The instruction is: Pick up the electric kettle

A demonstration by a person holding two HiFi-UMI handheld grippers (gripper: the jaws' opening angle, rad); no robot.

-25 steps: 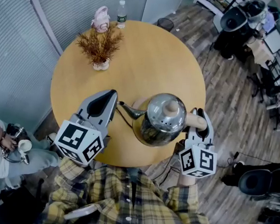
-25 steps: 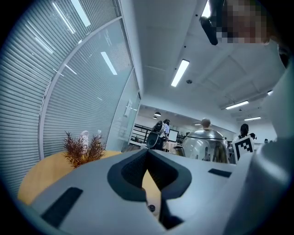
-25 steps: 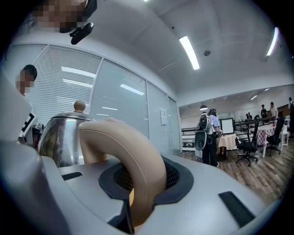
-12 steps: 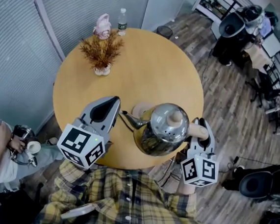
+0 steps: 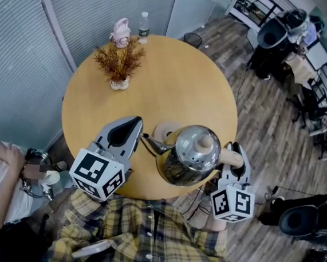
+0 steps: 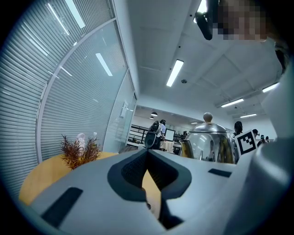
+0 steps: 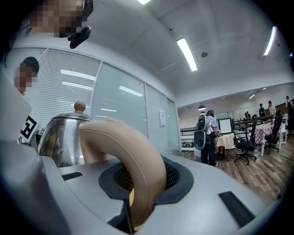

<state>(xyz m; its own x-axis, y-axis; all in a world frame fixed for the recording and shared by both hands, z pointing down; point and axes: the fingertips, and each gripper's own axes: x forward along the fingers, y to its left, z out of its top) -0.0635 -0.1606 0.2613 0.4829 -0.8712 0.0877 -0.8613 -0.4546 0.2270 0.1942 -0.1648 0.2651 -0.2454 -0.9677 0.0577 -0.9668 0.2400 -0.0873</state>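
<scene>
Electric kettle (image 5: 191, 156) at the table's (image 5: 174, 82) near edge, spout towards my left. My right gripper (image 5: 234, 150) pinches its beige handle (image 7: 133, 156), pads tight on the curve. My left gripper (image 5: 132, 124) is just beside the spout, jaws pressed together on nothing. Dried plant (image 5: 119, 63) and bottle (image 5: 143, 26) stand at the far-left edge.

You hold 2 grippers: 1 left gripper (image 5: 134, 123) and 1 right gripper (image 5: 235, 150). Before you, count 1 round table (image 5: 179, 83), 1 electric kettle (image 5: 190, 154), 1 dried plant (image 5: 119, 63), 1 water bottle (image 5: 143, 26) and 1 pink object (image 5: 120, 31).
</scene>
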